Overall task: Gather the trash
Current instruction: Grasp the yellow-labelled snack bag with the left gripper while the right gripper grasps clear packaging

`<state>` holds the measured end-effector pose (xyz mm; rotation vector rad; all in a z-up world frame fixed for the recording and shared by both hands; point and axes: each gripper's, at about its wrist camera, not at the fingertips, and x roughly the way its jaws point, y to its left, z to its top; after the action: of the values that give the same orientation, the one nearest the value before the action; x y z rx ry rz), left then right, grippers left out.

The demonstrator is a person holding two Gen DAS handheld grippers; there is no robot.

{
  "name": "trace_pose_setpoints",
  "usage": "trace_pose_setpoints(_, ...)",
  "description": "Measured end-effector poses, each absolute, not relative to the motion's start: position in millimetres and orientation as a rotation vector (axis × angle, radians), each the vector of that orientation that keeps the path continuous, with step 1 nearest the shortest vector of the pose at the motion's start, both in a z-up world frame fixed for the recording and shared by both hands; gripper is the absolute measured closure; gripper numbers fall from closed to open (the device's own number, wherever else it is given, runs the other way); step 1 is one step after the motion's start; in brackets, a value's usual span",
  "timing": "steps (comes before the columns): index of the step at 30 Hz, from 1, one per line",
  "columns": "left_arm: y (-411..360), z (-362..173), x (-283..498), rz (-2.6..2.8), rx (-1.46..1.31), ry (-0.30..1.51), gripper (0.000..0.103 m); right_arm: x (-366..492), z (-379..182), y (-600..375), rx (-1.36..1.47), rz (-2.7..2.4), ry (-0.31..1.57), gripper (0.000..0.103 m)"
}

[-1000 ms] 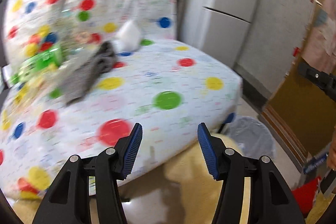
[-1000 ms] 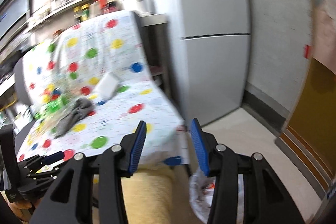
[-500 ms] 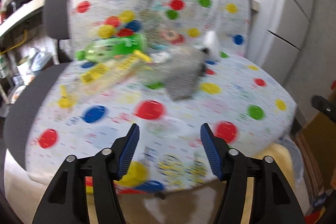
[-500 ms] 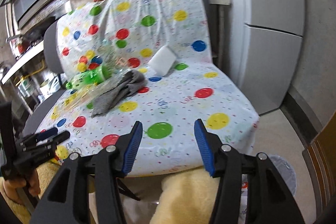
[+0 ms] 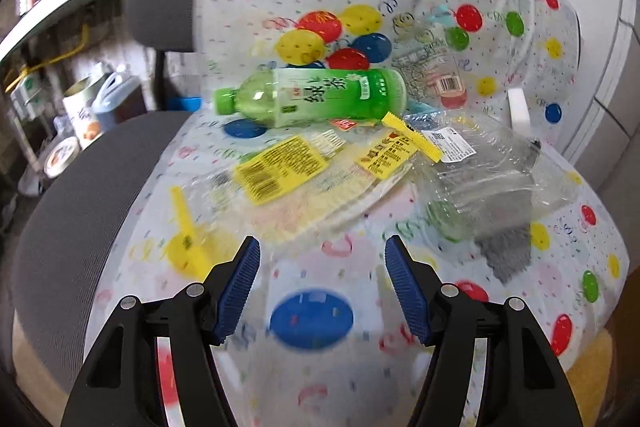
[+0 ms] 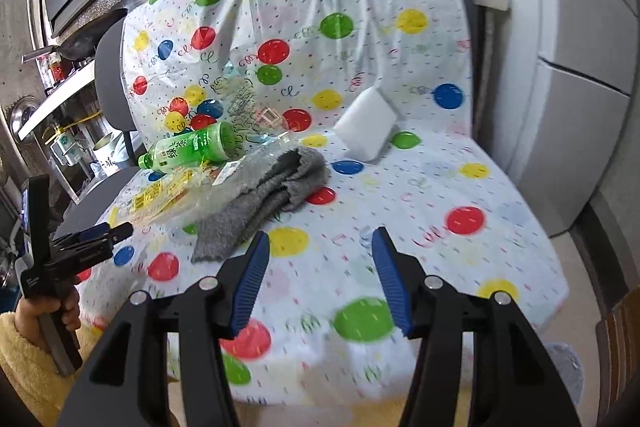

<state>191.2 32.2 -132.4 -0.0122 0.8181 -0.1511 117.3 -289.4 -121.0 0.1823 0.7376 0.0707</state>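
Both sets of jaws are parted with nothing in them; the left gripper (image 5: 322, 281) and right gripper (image 6: 320, 269) just widened. Nothing collected yet, I'd say: bottle (image 5: 312, 98), wrappers (image 5: 304, 167) and clear packaging (image 5: 496, 179) all sit at the seat's back-left corner of the chair (image 6: 500, 187).

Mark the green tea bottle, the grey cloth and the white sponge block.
green tea bottle (image 5: 320, 99), left wrist view, on its label.
grey cloth (image 6: 264, 203), right wrist view, mid-fold.
white sponge block (image 6: 366, 125), right wrist view, on its broad upper face.
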Motion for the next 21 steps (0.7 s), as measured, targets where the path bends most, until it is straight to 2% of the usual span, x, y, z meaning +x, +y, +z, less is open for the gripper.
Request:
trace_pose_setpoints(9, 8.5, -152.0, 233.8, -0.121, 0.195, 0.873, 0.037, 155.1, -130.9, -280.7, 0.185, 0.095, 0.746, 0.050)
trace_pose_setpoints(12, 6.7, -151.0, 244.7, -0.104, 0.227, 0.868, 0.043, 159.3, -132.8, -280.1, 0.185, 0.099, 0.744, 0.050)
trace_pose_setpoints(15, 9.8, -150.4, 258.5, -0.149, 0.177, 0.894, 0.057, 163.9, -134.5, -278.1, 0.189, 0.104, 0.750, 0.050)
trace_pose_setpoints(17, 11.4, -147.9, 266.2, -0.146, 0.167, 0.895, 0.074, 166.2, -133.7, -275.4, 0.189, 0.114, 0.750, 0.050)
trace_pose_setpoints(18, 12.3, -146.2, 267.8, -0.141, 0.167, 0.892, 0.092, 166.8, -132.3, -273.8, 0.185, 0.115, 0.748, 0.050)
trace_pose_setpoints(19, 13.6, -144.1, 268.6, -0.139, 0.160, 0.893, 0.099, 166.8, -130.7, -272.5, 0.183, 0.116, 0.744, 0.050)
trace_pose_setpoints(21, 19.7, -133.1, 264.7, -0.145, 0.106, 0.886, 0.101, 165.1, -125.6, -271.3, 0.184, 0.119, 0.731, 0.050)
